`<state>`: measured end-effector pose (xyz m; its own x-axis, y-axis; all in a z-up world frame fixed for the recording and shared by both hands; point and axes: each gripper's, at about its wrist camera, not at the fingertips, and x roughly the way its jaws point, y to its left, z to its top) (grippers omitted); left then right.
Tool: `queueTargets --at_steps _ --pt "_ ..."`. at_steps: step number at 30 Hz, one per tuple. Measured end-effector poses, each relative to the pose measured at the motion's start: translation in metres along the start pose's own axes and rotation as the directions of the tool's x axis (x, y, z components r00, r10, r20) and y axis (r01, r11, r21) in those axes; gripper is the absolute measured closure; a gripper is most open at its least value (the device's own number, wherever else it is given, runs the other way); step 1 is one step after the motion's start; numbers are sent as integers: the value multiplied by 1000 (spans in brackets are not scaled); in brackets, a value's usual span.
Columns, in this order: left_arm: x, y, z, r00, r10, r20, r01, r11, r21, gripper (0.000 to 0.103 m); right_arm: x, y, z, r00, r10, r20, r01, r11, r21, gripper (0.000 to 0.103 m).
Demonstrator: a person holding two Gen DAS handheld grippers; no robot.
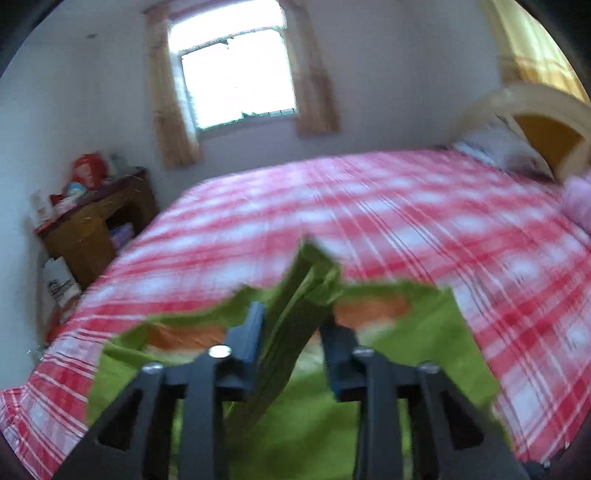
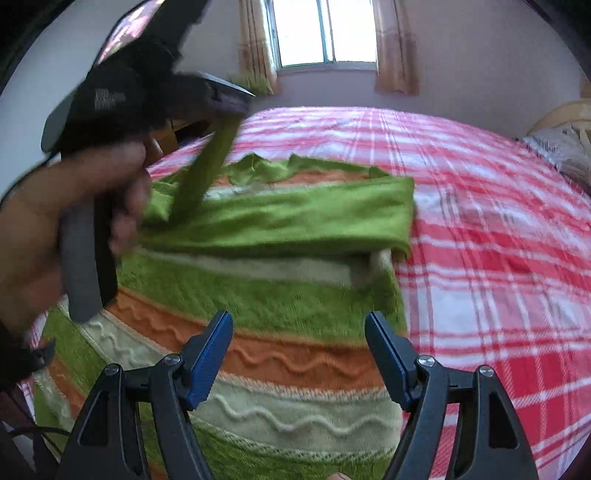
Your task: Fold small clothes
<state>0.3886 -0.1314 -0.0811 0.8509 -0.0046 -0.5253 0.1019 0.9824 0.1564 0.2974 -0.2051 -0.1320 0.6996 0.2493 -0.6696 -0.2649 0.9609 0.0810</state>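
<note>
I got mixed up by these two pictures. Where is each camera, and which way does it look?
Left wrist: on the left tool, looking across the bed to the window; a green strip sits between its fingers.
Right wrist: on the open right tool, over the striped garment; a hand shows.
Both share garment, bed, window.

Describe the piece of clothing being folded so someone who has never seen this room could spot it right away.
Find the bed with the red and white checked cover under the window. On its near side lies a knitted sweater. Nothing else there is bright green with orange and cream bands carrying raised wavy lines.
</note>
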Motion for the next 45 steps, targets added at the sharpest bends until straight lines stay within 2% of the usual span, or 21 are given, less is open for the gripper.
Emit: queueTargets --at_steps 2,5,6,7,8,12,15,17,20,22,25,27,30,34,36,37,39,41,45 --pt "-10 -13 -10 1000 -23 2 23 997 68 48 2 -5 -3 1000 6 -8 -6 1000 21 29" --pt "-38 -1 -26 998 -59 36 54 991 125 35 4 -10 -6 1000 17 -10 -17 999 52 28" --pt "-46 8 -31 997 -57 46 50 989 137 29 6 -12 -8 1000 20 -17 -19 998 62 28" --pt "-54 23 -39 998 -25 55 17 988 154 19 8 -13 -9 1000 22 -17 -21 998 67 28" --pt "-57 35 -45 998 9 57 -19 986 166 14 7 -12 -9 1000 24 -12 -23 997 68 28" --pt "-61 104 -78 986 163 26 -165 965 202 12 6 -12 -9 999 32 -16 -31 997 70 29" --pt "-52 151 -101 954 296 -34 -282 934 218 11 3 -11 -2 999 46 -18 -45 997 63 29" --pt "-44 180 -110 937 338 -89 -315 928 201 10 -2 -10 10 999 53 -6 -53 997 49 29" --pt "-28 203 -111 919 370 -136 -346 922 171 9 -6 -14 39 993 119 8 -119 988 95 29" --pt "-20 212 -106 919 366 -148 -348 928 133 5 -1 -17 63 992 124 18 -125 986 108 30" --pt "-8 224 -106 906 382 -181 -374 924 79 4 20 -21 91 992 124 -10 -121 983 138 45" --pt "-3 230 -111 907 361 -218 -360 932 46 4 42 -23 105 993 106 -48 -97 983 156 46" --pt "-3 231 -114 911 347 -222 -351 936 21 1 73 -23 114 991 81 -103 -63 985 161 46" --pt "3 233 -119 902 366 -231 -372 928 16 0 108 -18 115 983 82 -162 -55 984 168 47" --pt "6 227 -120 891 394 -226 -395 918 43 0 120 -16 113 977 109 -183 -75 980 184 75" --pt "6 224 -122 884 412 -220 -408 911 64 0 120 -14 113 980 90 -177 -60 984 168 91" --pt "10 219 -123 868 452 -207 -439 892 106 0 116 -11 113 983 96 -158 -72 986 152 94" --pt "12 216 -124 859 469 -204 -453 883 122 0 104 -8 116 990 75 -119 -61 991 116 95" --pt "10 218 -124 861 466 -203 -452 885 114 0 68 -4 121 998 55 -29 -53 997 58 96"
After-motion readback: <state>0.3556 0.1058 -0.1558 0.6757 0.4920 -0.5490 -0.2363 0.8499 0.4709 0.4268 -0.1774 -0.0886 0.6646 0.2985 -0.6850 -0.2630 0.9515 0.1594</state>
